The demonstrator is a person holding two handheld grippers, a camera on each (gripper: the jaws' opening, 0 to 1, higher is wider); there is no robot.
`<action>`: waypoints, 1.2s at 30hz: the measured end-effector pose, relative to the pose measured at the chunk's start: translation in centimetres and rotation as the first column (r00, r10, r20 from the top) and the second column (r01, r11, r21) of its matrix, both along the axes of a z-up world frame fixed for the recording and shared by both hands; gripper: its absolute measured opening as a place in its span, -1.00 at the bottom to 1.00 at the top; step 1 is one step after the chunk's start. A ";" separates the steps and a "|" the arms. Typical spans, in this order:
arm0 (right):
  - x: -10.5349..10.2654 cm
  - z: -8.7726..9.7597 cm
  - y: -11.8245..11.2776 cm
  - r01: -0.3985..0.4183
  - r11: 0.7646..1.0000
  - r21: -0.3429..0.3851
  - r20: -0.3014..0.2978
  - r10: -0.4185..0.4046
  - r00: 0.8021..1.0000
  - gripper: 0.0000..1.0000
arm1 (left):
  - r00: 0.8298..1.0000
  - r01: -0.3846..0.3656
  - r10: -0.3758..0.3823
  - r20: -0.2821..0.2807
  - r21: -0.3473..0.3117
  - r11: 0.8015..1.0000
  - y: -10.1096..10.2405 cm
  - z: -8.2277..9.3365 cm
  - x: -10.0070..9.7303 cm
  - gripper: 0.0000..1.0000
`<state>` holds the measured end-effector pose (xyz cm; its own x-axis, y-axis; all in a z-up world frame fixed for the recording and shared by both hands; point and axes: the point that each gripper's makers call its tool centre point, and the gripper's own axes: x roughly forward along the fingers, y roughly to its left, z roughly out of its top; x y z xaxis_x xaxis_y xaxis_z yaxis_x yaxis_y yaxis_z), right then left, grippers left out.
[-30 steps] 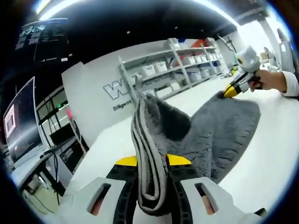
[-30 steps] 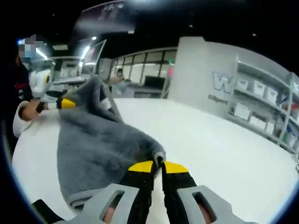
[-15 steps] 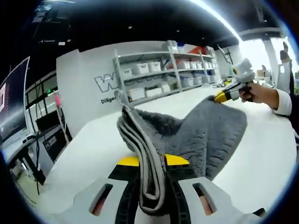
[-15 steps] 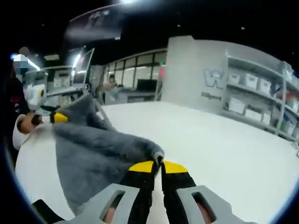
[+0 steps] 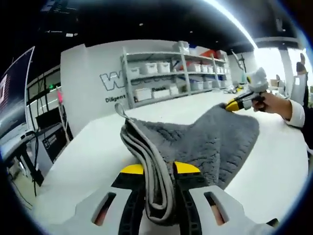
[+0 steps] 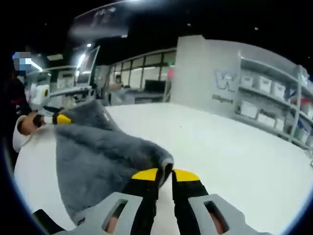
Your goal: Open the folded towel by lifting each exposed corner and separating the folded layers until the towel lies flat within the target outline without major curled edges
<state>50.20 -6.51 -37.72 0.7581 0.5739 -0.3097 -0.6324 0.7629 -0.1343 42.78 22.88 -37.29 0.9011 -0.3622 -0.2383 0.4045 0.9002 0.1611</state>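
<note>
While stretched over the white table (image 6: 234, 147), fluffy grey towel (image 5: 215, 142) | left gripper (image 5: 159, 169) clamps its bunched edge | right gripper (image 6: 165, 174) pinches a corner

Grey towel, yellow tips, white bench.

The towel (image 5: 215, 139) between my claws is plush charcoal grey with a paler grey band along its hem. My left claw (image 5: 159, 169) and right claw (image 6: 165, 175) are black with yellow tips on light grey bodies. The bench (image 6: 234, 161) is plain white.

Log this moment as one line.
left hand-held gripper: shut on towel | right hand-held gripper: shut on towel | towel: stretched between, not flat
</note>
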 end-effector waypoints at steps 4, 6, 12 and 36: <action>0.0 -0.3 0.1 -0.009 0.999 -0.038 0.012 0.009 1.000 -0.82 | 1.000 -0.020 0.020 0.004 0.012 1.000 0.6 0.0 0.1 -0.54; 0.0 -0.3 0.2 -0.015 0.999 -0.045 0.016 0.016 1.000 -0.81 | 0.999 -0.041 0.040 0.012 0.026 0.999 1.1 0.0 0.2 -0.48; 0.1 1.4 -0.2 0.003 1.000 -0.020 0.092 -0.001 0.996 -0.77 | 0.985 -0.145 0.135 0.107 0.091 0.985 3.7 1.5 0.4 -0.46; -2.6 -2.5 3.0 -0.170 0.984 -0.059 -0.100 0.164 0.981 -1.00 | 0.995 0.061 -0.059 -0.075 0.027 0.998 -0.6 -2.1 -0.4 -0.82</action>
